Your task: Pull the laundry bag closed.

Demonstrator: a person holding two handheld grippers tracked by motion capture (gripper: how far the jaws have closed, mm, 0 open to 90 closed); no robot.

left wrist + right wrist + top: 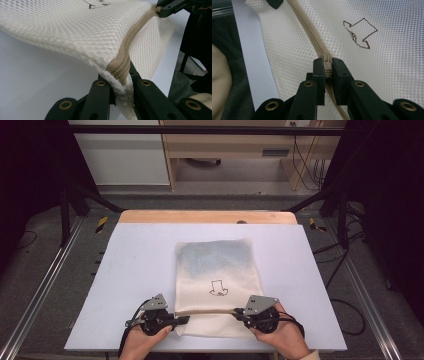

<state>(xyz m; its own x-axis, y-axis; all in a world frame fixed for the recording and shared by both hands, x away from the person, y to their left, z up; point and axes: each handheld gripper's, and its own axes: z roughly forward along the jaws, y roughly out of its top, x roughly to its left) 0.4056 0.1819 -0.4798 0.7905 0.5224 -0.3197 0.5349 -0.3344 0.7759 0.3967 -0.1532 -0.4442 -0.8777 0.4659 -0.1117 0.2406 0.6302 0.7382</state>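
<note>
1. The white mesh bag (216,285) lies flat at the centre of the surface (125,270), its zipper (207,312) at the 6 o'clock edge, nearest the person.
2. The left claw (122,83) is clamped on the zipper's end, likely anchoring the bag.
3. The right claw (326,65) is clamped on the zipper pull (326,60), so it can probably slide while the tape stays taut.
</note>
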